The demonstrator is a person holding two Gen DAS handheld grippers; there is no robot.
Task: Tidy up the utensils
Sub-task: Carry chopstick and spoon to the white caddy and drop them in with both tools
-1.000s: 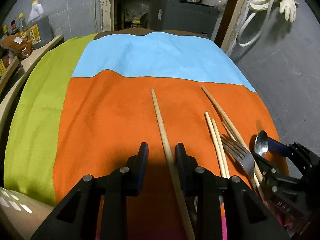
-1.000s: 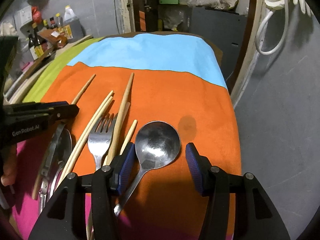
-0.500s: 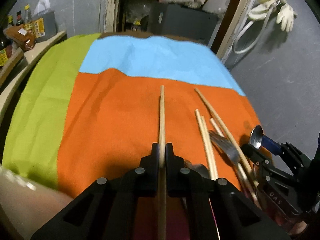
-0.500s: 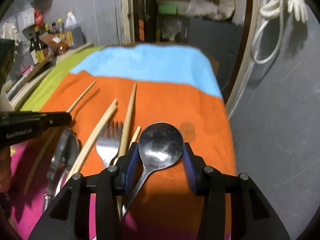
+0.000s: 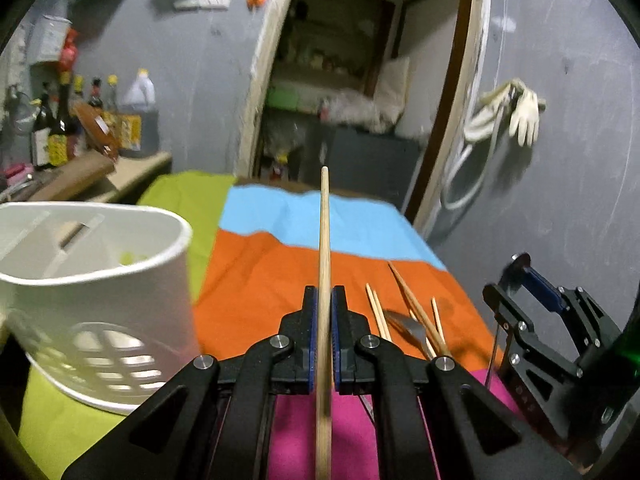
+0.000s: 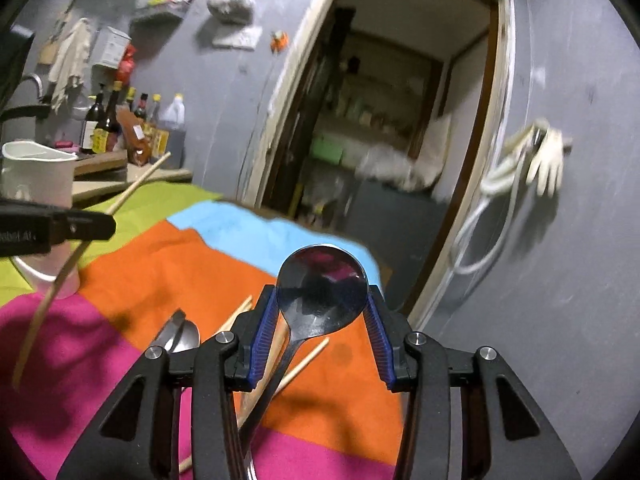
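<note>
My left gripper (image 5: 324, 296) is shut on a wooden chopstick (image 5: 324, 236), which sticks straight out ahead above the cloth. In the right wrist view that chopstick (image 6: 60, 280) slants through the left gripper (image 6: 108, 226), clear of the table. My right gripper (image 6: 322, 294) is shut on a metal spoon (image 6: 320, 280), its blue pads against the sides of the bowl and the handle hanging down. The right gripper (image 5: 532, 284) shows at the right edge of the left view. A white utensil holder (image 5: 92, 264) stands close on the left.
More chopsticks (image 5: 416, 312) and a fork (image 5: 408, 326) lie on the orange part of the cloth (image 5: 256, 280). Other spoons (image 6: 180, 336) lie near the magenta part. Bottles (image 6: 108, 124) stand on a counter at the left. A doorway and a grey wall with hanging gloves (image 5: 520, 116) are behind.
Both grippers closed, the left on the chopstick and the right on the spoon, and lifted them off the cloth. Both views tilted upward, and the white holder came into sight on the left.
</note>
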